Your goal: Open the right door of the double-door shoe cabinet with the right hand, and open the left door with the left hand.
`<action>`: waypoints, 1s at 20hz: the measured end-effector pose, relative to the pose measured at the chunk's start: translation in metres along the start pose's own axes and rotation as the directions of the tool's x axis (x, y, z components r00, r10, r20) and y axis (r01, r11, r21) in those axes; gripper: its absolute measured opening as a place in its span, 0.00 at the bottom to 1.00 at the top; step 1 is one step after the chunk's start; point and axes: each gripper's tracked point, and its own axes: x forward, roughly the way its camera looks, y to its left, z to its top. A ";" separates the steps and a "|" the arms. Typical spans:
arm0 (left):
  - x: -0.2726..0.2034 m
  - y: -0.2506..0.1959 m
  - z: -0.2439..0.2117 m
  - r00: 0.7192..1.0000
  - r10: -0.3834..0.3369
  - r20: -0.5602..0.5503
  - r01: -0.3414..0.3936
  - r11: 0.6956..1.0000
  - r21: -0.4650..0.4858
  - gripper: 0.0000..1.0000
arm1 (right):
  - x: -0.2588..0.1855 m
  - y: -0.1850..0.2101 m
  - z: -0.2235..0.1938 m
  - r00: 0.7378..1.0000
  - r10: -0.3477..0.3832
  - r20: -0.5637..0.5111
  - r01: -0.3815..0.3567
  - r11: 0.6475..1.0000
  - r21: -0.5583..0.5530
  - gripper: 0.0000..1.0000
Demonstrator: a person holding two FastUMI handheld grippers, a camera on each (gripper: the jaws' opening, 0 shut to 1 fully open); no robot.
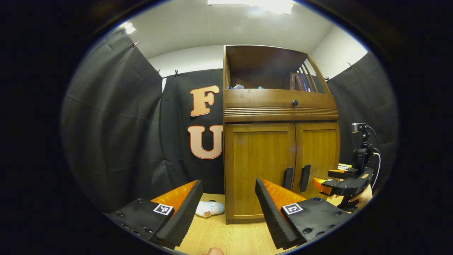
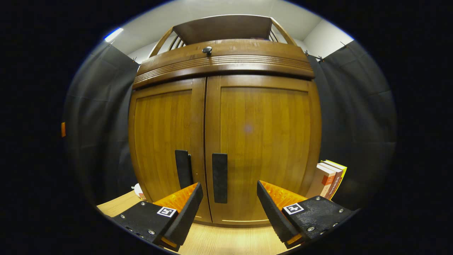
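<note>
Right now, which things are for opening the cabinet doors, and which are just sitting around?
For the job:
right door
right handle
left door
left handle
right claw, open
left claw, open

Just lying about:
books beside the cabinet
white soft toy
books on the top shelf
drawer knob

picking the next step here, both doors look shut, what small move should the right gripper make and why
Probably ease the right gripper forward so its open fingers straddle the right door handle. In the right gripper view both the right door and left door are shut, and the handle stands between the fingers but apparently ahead of them, unpinched. The left gripper is open, farther back.
</note>
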 end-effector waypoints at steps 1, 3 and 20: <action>0.002 0.002 -0.002 1.000 0.004 -0.006 -0.004 1.000 0.000 0.96 | 0.009 0.002 -0.003 1.000 0.003 -0.005 -0.003 1.000 0.003 0.94; 0.007 0.007 -0.005 1.000 0.005 -0.010 -0.005 1.000 0.002 0.99 | 0.026 0.005 -0.011 1.000 -0.001 -0.023 0.001 1.000 -0.001 1.00; 0.034 0.033 -0.025 0.998 0.059 -0.026 -0.059 0.998 -0.022 0.99 | 0.080 0.012 -0.025 0.999 -0.014 -0.045 0.015 0.999 0.036 0.36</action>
